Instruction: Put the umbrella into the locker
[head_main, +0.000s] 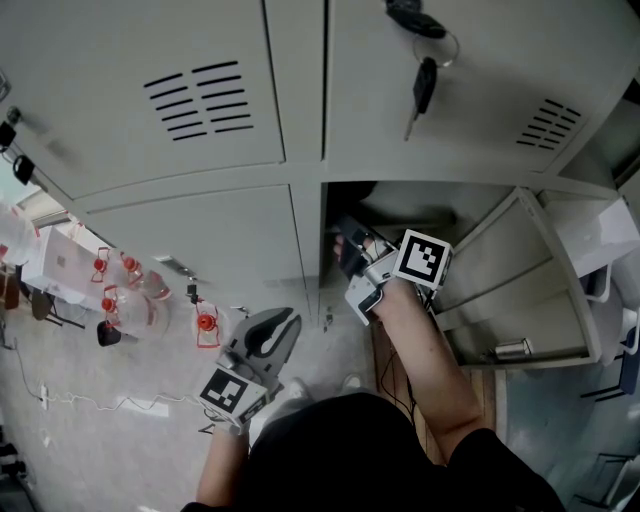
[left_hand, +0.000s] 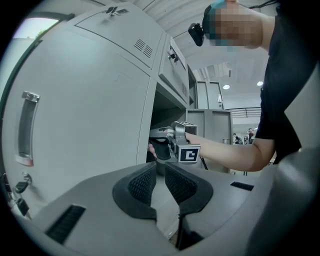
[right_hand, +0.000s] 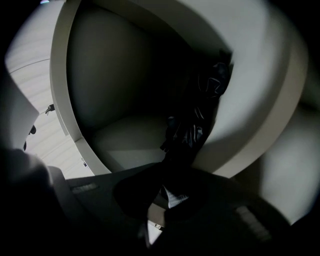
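Observation:
A dark folded umbrella (right_hand: 192, 125) runs from my right gripper (right_hand: 162, 192) up into the open locker compartment (right_hand: 110, 100), leaning towards its right wall. In the gripper's own view the jaws are shut on the umbrella's near end, though the grip is in deep shadow. From the head view, the right gripper (head_main: 356, 268) is at the mouth of the lower locker opening (head_main: 430, 205). My left gripper (head_main: 283, 325) hangs lower and to the left, in front of the closed doors. Its pads (left_hand: 141, 184) stand a narrow gap apart with nothing between them. The right gripper (left_hand: 161, 148) also shows in the left gripper view.
The compartment's door (head_main: 520, 290) stands swung open to the right. A key bunch (head_main: 424, 85) hangs from the locker door above. Closed locker doors (head_main: 200, 240) fill the left. Bottles with red caps (head_main: 125, 300) and a cable lie on the floor at the left.

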